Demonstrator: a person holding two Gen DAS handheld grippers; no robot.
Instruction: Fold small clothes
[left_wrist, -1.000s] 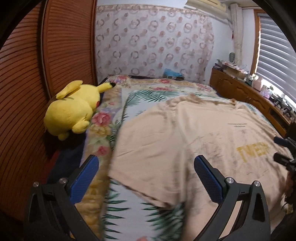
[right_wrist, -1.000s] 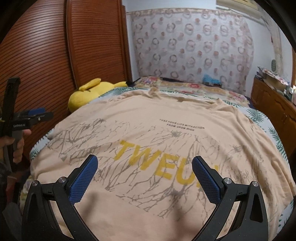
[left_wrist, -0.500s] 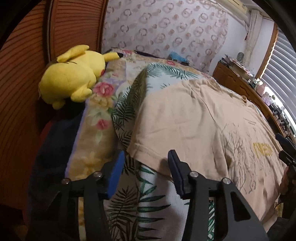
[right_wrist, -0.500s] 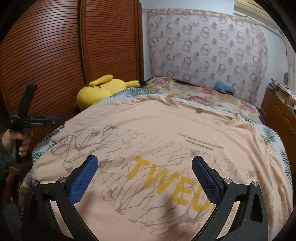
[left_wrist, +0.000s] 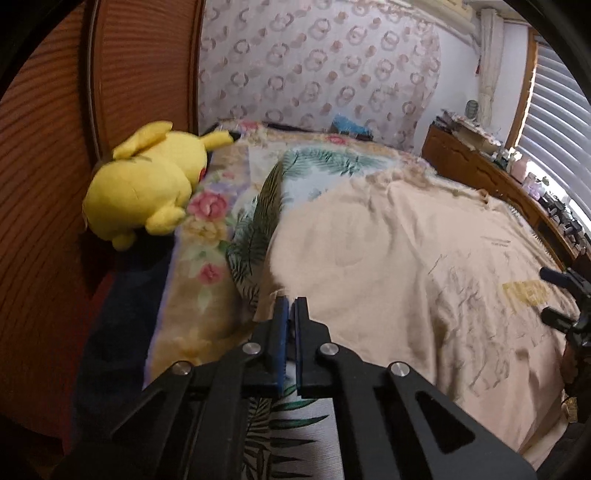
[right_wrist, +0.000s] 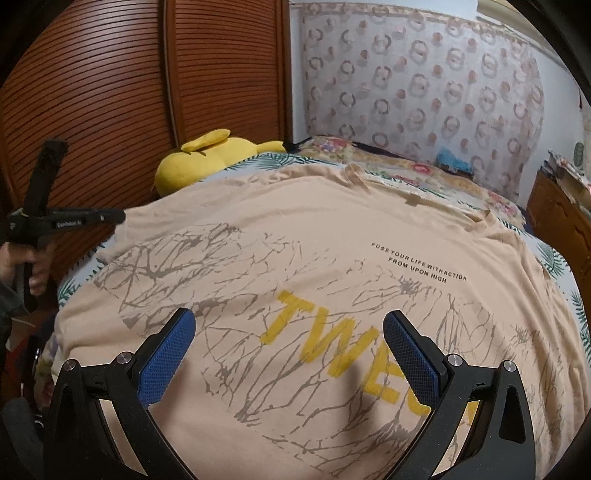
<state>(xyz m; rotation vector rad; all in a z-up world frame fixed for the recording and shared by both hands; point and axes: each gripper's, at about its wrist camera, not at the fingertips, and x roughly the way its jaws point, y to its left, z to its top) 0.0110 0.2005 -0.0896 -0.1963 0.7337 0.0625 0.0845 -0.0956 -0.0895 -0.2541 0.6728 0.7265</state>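
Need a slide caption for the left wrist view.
Left gripper shut on the corner of a beige T-shirt spread on the bed, yellow plush toy nearby.

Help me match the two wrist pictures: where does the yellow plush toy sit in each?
Left wrist view: yellow plush toy at middle left, beside the bed's flowered edge.
Right wrist view: upper left of centre, behind the beige T-shirt.
Shared landmark: the slatted wooden door.

Shirt (right_wrist: 295, 258) lies flat, open above; plush (left_wrist: 144, 188) and wardrobe (left_wrist: 48, 184) crowd the left edge, dresser (left_wrist: 480, 173) flanks the right.
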